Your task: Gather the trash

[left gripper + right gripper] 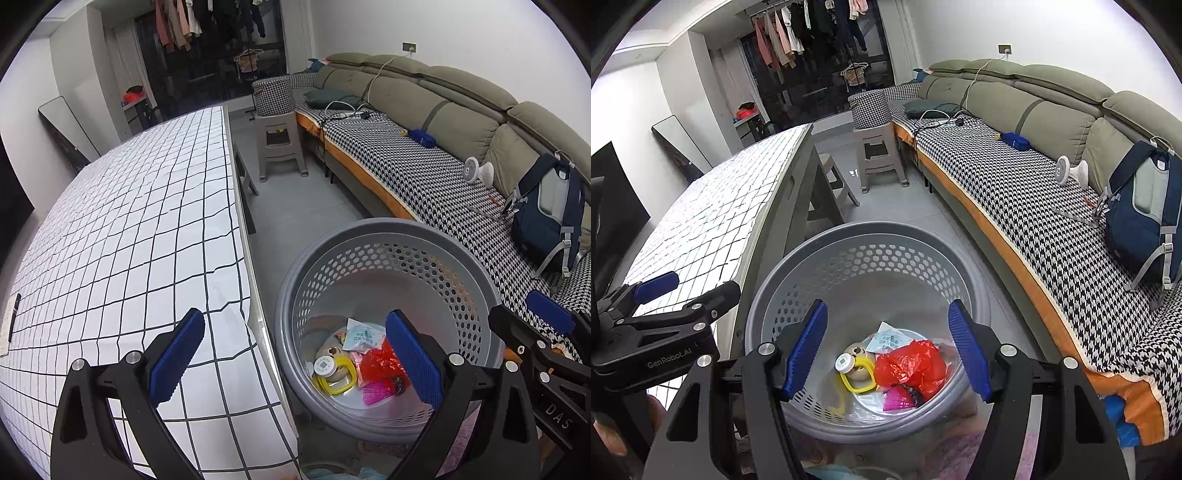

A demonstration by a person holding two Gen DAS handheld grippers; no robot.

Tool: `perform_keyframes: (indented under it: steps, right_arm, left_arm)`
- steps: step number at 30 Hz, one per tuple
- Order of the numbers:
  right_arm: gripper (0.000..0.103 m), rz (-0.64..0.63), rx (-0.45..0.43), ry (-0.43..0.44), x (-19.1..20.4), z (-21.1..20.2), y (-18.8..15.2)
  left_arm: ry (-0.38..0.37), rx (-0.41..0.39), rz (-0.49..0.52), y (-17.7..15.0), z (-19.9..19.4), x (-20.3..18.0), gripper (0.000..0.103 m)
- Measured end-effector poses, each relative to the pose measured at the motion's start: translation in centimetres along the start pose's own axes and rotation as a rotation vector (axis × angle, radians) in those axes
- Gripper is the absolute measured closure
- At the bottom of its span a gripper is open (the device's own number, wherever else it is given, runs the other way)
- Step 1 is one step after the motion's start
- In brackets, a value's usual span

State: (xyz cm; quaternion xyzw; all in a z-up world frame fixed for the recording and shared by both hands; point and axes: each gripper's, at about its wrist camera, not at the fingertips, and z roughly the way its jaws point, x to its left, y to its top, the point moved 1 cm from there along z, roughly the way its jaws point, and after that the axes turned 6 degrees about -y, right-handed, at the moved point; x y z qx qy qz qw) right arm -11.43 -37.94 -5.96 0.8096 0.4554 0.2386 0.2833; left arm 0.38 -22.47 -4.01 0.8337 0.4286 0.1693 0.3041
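Right wrist view: round perforated grey plastic basket (798, 291), crinkled red bag (908, 365) inside.

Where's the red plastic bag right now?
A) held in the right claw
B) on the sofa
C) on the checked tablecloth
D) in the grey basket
D: the red bag lies at the bottom of the basket among other trash, and the right claw hangs open above it with nothing between its pads.
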Motion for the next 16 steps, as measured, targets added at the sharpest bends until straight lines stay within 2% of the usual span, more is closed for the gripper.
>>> perform_keyframes:
  steps: [16]
  right_arm:
    - [0.038,-0.002,-0.001,0.001,0.06,0.0,-0.09]
  left_arm:
    - [-0.004,0.0,-0.002,0.08,-0.18,0.23,0.006]
